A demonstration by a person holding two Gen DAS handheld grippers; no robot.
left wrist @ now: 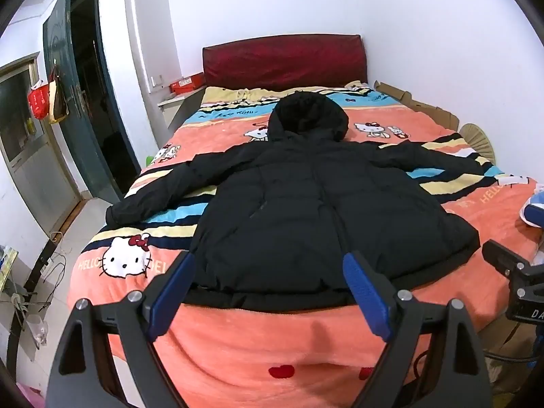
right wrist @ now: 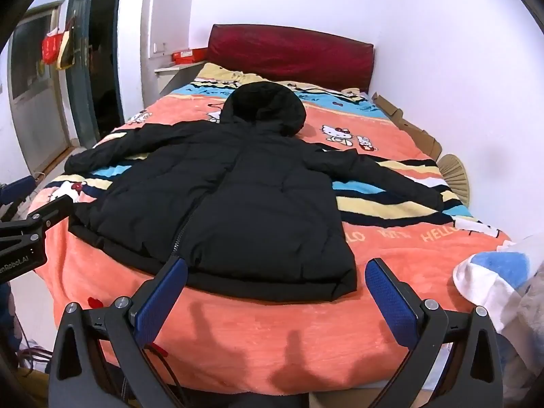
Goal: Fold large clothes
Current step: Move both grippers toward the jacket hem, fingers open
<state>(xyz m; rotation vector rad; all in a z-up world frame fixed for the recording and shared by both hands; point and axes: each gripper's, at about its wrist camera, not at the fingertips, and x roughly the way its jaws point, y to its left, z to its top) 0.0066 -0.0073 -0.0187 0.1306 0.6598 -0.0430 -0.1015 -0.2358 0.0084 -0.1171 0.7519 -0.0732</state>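
One black hooded puffer jacket (left wrist: 306, 200) lies spread flat on the bed's orange cartoon-cat blanket (left wrist: 258, 340), its long axis running up the bed: the hood (left wrist: 307, 115) points toward the dark red headboard (left wrist: 284, 59) and the hem (left wrist: 272, 297) lies along the near end of the bed, closest to the cameras. Its two sleeves reach out sideways, one toward the door side (left wrist: 159, 190) and one toward the wall side (left wrist: 438, 159). In the right wrist view the zipper line (right wrist: 180, 234) runs lengthwise down the body to the hem. Two grippers are held above the near edge of the bed, both tipped downward toward the jacket. The left gripper (left wrist: 268, 284) has its blue-padded fingers (left wrist: 365, 292) spread wide, framing the hem over the middle of the jacket and holding nothing. The right gripper (right wrist: 277, 290) is likewise spread wide and empty, its two fingers (right wrist: 391, 299) standing either side of the jacket's wall-side hem corner (right wrist: 343, 282); whether they touch the cloth I cannot tell. Each wrist view catches the other gripper at its edge. One blue and white folded cloth (right wrist: 493, 272) lies on the blanket near the right gripper, apart from the jacket. One straw fan (right wrist: 455, 173) sits by the wall.
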